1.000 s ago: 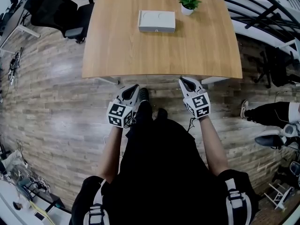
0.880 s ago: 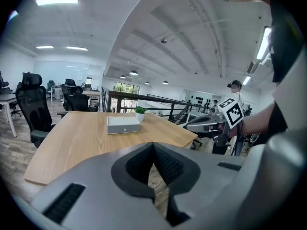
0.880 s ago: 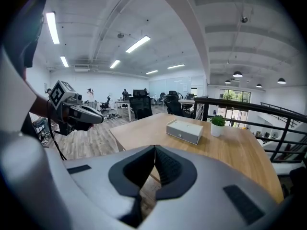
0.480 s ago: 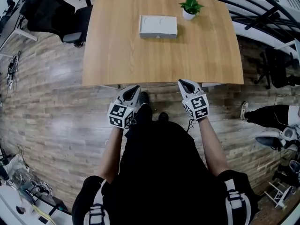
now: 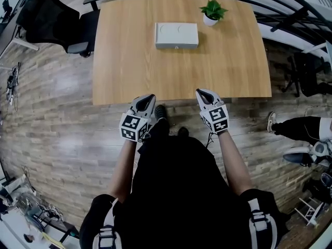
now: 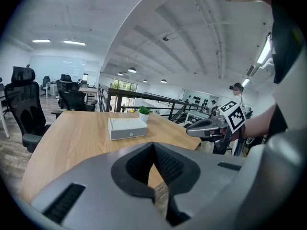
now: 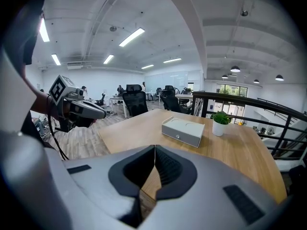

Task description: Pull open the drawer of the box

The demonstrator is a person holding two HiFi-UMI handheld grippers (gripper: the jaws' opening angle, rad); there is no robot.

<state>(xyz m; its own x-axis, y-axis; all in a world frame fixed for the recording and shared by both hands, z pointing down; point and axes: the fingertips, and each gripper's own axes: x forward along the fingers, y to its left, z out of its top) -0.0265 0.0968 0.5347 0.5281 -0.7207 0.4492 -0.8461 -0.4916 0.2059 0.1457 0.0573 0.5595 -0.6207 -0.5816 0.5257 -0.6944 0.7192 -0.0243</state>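
Both the left gripper [image 5: 147, 98] and the right gripper [image 5: 201, 93] are keeping their jaws pressed together on nothing. Their tips are now reaching the near edge of the table [image 5: 129, 71], where a second ago they were hanging short of it. We are stepping closer, so the approach is only beginning. The box [image 5: 176, 35] is sitting toward the table's far edge, pale and flat, its drawer looking shut, a small round knob [image 7: 178, 136] facing us.
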